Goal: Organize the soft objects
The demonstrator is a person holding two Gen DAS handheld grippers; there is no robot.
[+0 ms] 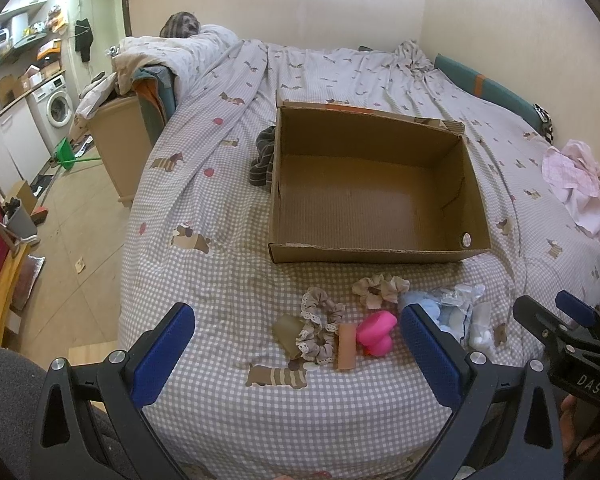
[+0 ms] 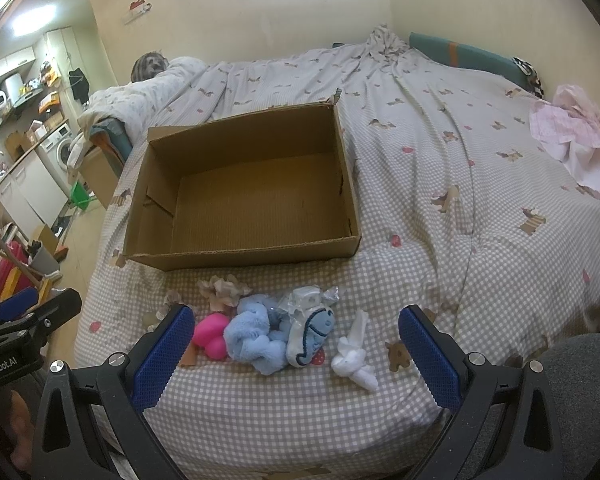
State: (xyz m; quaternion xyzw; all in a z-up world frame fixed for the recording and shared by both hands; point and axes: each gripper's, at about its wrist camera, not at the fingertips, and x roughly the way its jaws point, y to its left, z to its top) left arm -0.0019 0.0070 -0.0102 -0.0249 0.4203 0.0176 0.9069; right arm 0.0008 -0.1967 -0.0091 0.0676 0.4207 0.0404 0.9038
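An open, empty cardboard box (image 1: pixel 284 220) (image 2: pixel 152 184) sits on the checked bedspread. In front of it lie soft items: two beige scrunchies (image 1: pixel 320 328) (image 1: pixel 380 289), a pink squishy toy (image 1: pixel 375 332) (image 2: pixel 210 334), a light blue fluffy cloth (image 2: pixel 256 340), a white and blue sock (image 2: pixel 312 336), a white knotted cloth (image 2: pixel 354 354) and a clear plastic packet (image 2: pixel 306 298). My left gripper (image 1: pixel 296 354) is open and empty, just short of the scrunchie and pink toy. My right gripper (image 2: pixel 296 354) is open and empty, just short of the blue cloth and sock.
A pink garment (image 1: pixel 580 188) (image 2: pixel 576 136) lies at the bed's right. A dark striped cloth (image 1: pixel 264 160) sits left of the box. The bed's left edge drops to a floor with a wooden cabinet (image 1: pixel 120 148) and washing machine (image 1: pixel 58 106).
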